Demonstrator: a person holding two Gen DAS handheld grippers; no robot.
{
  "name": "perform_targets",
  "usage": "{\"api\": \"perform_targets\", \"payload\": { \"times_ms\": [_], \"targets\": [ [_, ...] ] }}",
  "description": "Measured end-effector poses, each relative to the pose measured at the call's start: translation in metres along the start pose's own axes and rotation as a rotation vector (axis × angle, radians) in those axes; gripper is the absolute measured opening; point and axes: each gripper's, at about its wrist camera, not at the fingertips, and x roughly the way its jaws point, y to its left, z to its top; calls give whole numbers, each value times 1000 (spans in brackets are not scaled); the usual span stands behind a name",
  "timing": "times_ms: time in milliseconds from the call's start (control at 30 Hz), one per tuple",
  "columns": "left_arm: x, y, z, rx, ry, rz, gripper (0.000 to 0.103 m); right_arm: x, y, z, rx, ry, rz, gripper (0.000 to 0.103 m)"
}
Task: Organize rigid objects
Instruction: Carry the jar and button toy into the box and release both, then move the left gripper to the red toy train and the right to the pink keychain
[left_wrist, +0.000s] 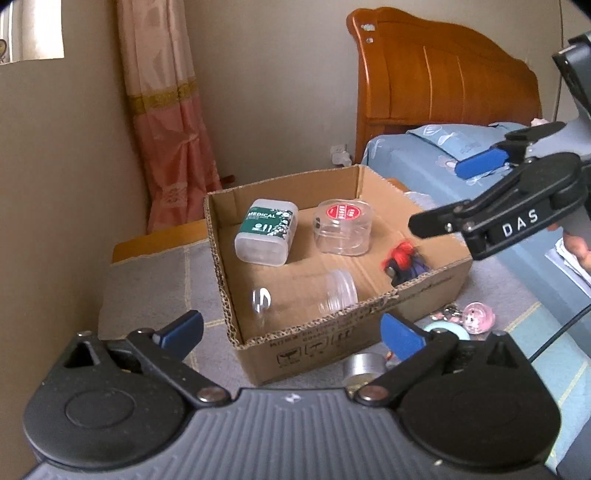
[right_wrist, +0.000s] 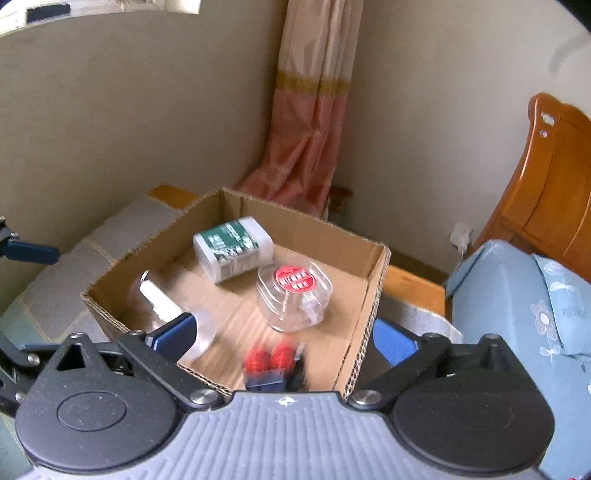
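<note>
Cardboard box (left_wrist: 424, 291), open-topped, on a grey-covered surface beside the bed; it holds four items, listed left to right in the left wrist view. Clear jar (left_wrist: 306, 291), lying on its side near the front wall, free to roll if the box is knocked. Green-labelled medical container (left_wrist: 267, 230), at the back left. Round clear tub with red lid (left_wrist: 343, 227), upright beside it, not touching. Red-and-dark toy (left_wrist: 402, 260), blurred, against the right wall. Outside the box, on the cloth to the right: silver cylinder (left_wrist: 364, 365), pale ring (left_wrist: 447, 328), pink bauble (left_wrist: 478, 314), small metal trinkets (left_wrist: 447, 314), none yet stowed. Left gripper (left_wrist: 291, 332), fingers wide apart, holding nothing, low before the box front. Right gripper (right_wrist: 284, 341), fingers likewise apart and empty, above the right wall. Risks, as judged: either gripper may clip the thin wall and shift the box; the bauble may roll from a shallow pinch.
</note>
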Motion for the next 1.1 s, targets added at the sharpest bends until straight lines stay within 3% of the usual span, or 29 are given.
{"api": "perform_targets", "payload": {
  "times_ms": [333, 600, 800, 1100],
  "targets": [
    [-15, -4, -16, -15, -3, 16, 102, -26, 15, -33, -7, 10, -56, 103],
    [-33, -12, -44, -2, -52, 84, 102, -28, 18, -95, 125, 32, -173, 103],
    [-28, -17, -62, 3, -16, 54, 102, -25, 24, -141, 248, 32, -180, 103],
    [-21, -32, -78, 77, 21, 3, 102, -9, 6, -139, 367, 13, -203, 103]
  ]
}}
